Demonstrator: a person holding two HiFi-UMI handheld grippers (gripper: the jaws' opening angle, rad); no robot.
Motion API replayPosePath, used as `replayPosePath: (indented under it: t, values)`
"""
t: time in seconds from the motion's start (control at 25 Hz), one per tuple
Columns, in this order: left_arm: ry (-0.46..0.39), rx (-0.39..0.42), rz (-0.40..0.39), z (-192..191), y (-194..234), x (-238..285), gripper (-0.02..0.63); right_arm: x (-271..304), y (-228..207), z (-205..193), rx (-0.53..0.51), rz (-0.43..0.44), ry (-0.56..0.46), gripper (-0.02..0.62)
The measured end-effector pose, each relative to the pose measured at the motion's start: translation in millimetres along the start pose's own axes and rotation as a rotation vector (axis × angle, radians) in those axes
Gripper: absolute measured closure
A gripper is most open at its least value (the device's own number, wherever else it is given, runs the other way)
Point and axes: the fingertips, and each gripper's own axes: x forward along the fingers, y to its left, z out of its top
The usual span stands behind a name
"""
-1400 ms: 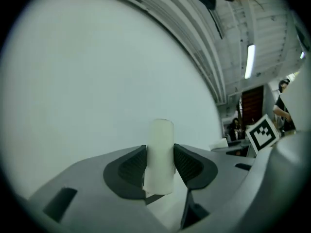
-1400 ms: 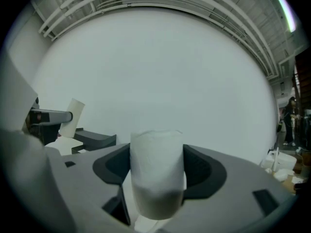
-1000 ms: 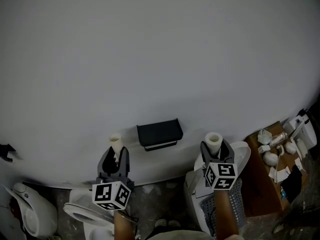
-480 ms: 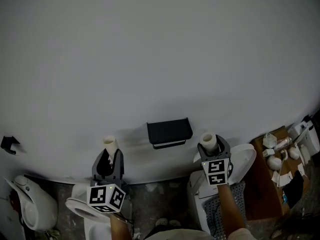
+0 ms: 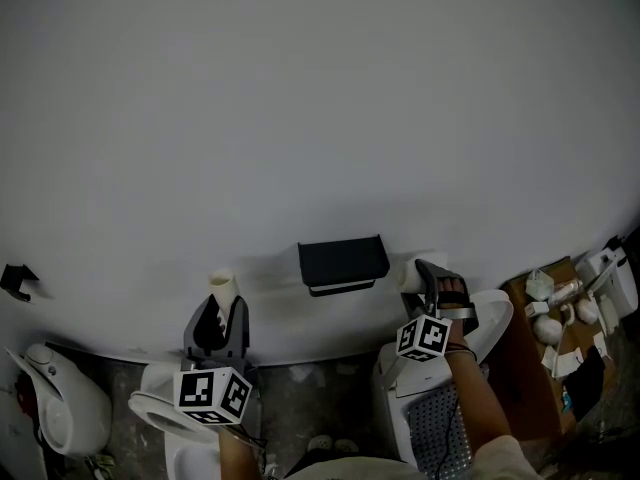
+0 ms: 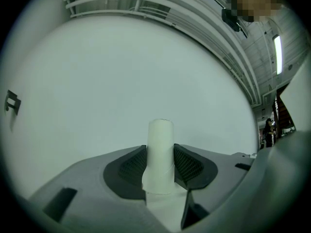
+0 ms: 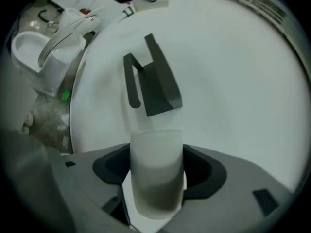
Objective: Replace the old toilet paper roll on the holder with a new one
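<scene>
Beside the black wall holder (image 5: pixel 343 264), left tongs (image 5: pixel 220 308) clamp a thin paper core (image 5: pixel 222 285), right tongs (image 5: pixel 432 280) a fuller roll (image 7: pixel 155 171).

The head view is dim and grey, darker toward its corners; a faint soft shadow lies beside the black holder (image 5: pixel 343 263) on the evenly lit wall (image 5: pixel 320 118); both gripper views are fisheye circles (straight lines bow near the rim); a strip light (image 6: pixel 277 55) glares in the left gripper view, where the white tube (image 6: pixel 160 154) is sharp; the roll (image 7: pixel 155 174) in the right gripper view looks smeared.

Steep overhead view, two close views, shared wall (image 5: pixel 300 118)
</scene>
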Motion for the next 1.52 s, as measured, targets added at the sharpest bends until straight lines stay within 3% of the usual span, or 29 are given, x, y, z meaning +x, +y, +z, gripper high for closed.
replayPosePath:
  t: [0.2, 1.08, 1.52]
  values:
    - [0.004, 0.005, -0.01, -1.2, -3.0, 0.1, 0.428, 9.6, 14.9, 5.5, -0.211, 0.028, 0.001, 0.29]
    - [0.011, 0.021, 0.079, -2.3, 19.4, -32.0, 0.428, 18.6, 46.0, 58.6, -0.198, 0.048, -0.098, 0.29]
    - [0.018, 0.033, 0.149, -1.7, 40.0, -61.0, 0.428, 23.4, 56.9, 85.0, -0.212, -0.032, -0.119, 0.29]
